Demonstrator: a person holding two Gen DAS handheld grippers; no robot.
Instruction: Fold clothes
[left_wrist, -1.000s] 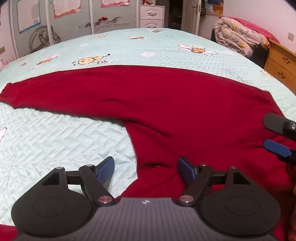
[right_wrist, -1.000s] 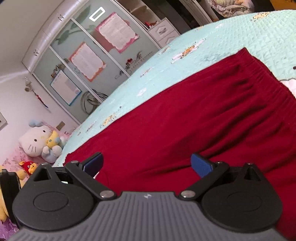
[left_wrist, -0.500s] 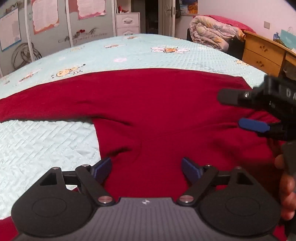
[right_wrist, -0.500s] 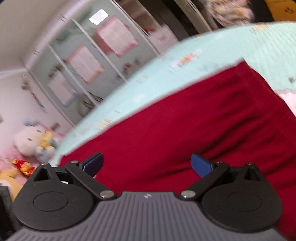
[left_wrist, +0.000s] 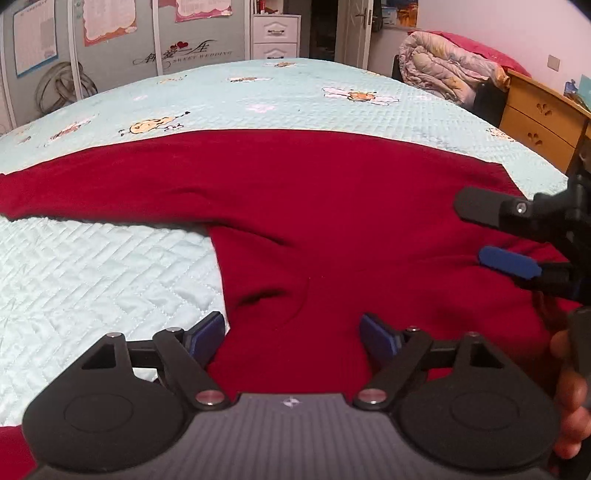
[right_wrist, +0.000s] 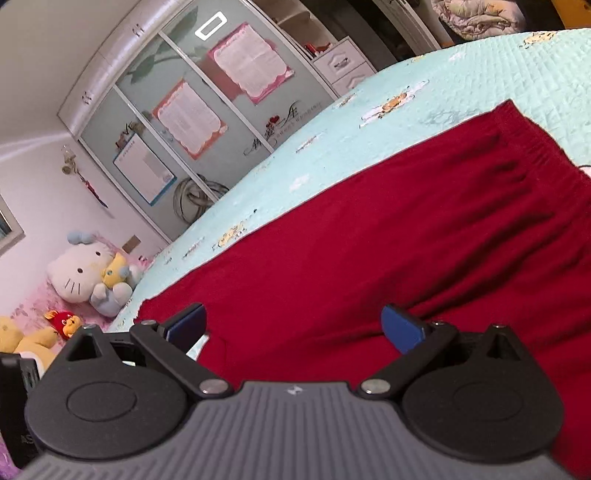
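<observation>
A pair of red trousers (left_wrist: 332, 221) is spread flat on a bed (left_wrist: 110, 280) covered by a pale blue quilted spread with small cartoon prints. One leg is stretched out toward the left edge of the bed, and the elastic waistband (right_wrist: 535, 147) is seen toward the right edge, lying gathered on the spread. A shallow fold is seen in the cloth at the crotch, just ahead of the left gripper (left_wrist: 293, 334).

The left gripper is held low over the near part of the trousers, its blue-padded fingers (left_wrist: 208, 330) spread wide apart with nothing between them. One pad is seen over the cloth's edge beside the bare spread, the other over red cloth. Whether the pads touch the cloth cannot be told.

The right gripper (right_wrist: 293, 326) is also held wide open and empty, tilted, above the trousers near the waistband end. In the left wrist view it is seen at the right, side-on, with a hand (left_wrist: 570, 398) wrapped round its handle.

Beyond the far edge of the bed a wardrobe (right_wrist: 192, 122) with papers stuck on its doors is seen, plush toys (right_wrist: 88, 273) to its left, and a wooden dresser (left_wrist: 539, 114) with a bundled quilt (left_wrist: 443, 70) at the right.
</observation>
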